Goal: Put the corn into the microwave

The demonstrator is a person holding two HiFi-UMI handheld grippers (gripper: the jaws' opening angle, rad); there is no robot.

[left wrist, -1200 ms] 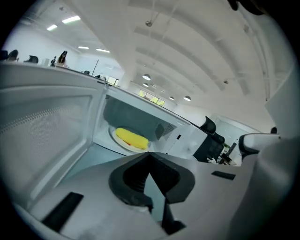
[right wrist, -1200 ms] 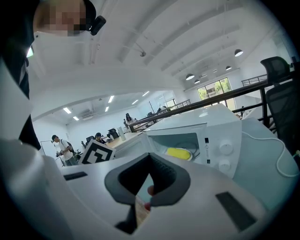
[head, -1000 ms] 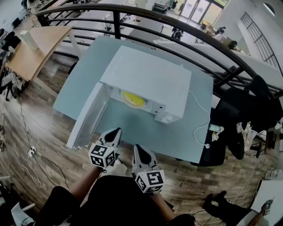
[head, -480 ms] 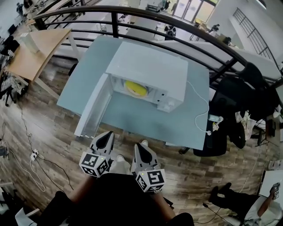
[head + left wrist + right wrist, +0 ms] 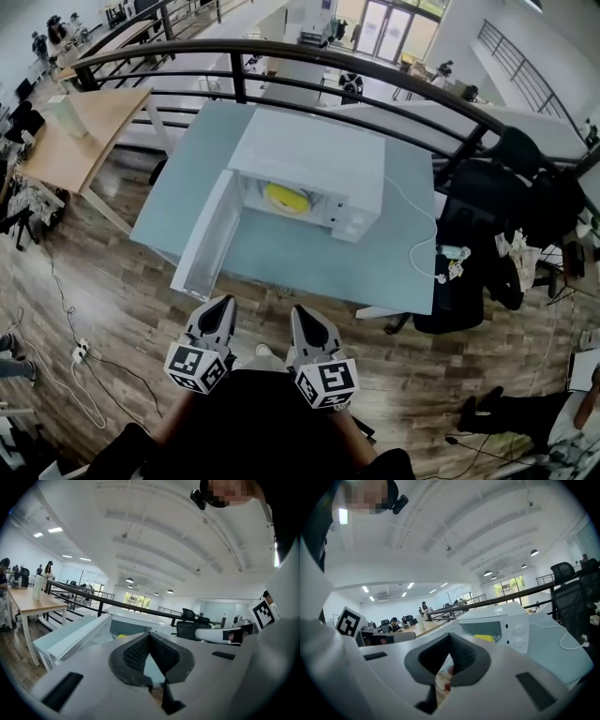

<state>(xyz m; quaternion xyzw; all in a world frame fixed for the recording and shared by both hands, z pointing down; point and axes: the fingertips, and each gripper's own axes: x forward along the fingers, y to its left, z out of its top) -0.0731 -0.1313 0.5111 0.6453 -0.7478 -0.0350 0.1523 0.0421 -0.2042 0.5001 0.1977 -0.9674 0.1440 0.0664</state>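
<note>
The corn (image 5: pixel 284 198) was already in the microwave (image 5: pixel 309 155), door (image 5: pixel 208 234) hanging open; my left gripper (image 5: pixel 225 301) and right gripper (image 5: pixel 302 312) were closed, holding nothing.

Microwave (image 5: pixel 314 159) sitting on table (image 5: pixel 375 267), door (image 5: pixel 208 234) hanging open to its left, corn (image 5: pixel 286 197) lying inside. Cable (image 5: pixel 419 230) trailing right. Railing (image 5: pixel 309 56) running behind; desk (image 5: pixel 84 136) standing left.

Corn (image 5: pixel 285 198) partly hidden inside microwave (image 5: pixel 314 155)
</note>
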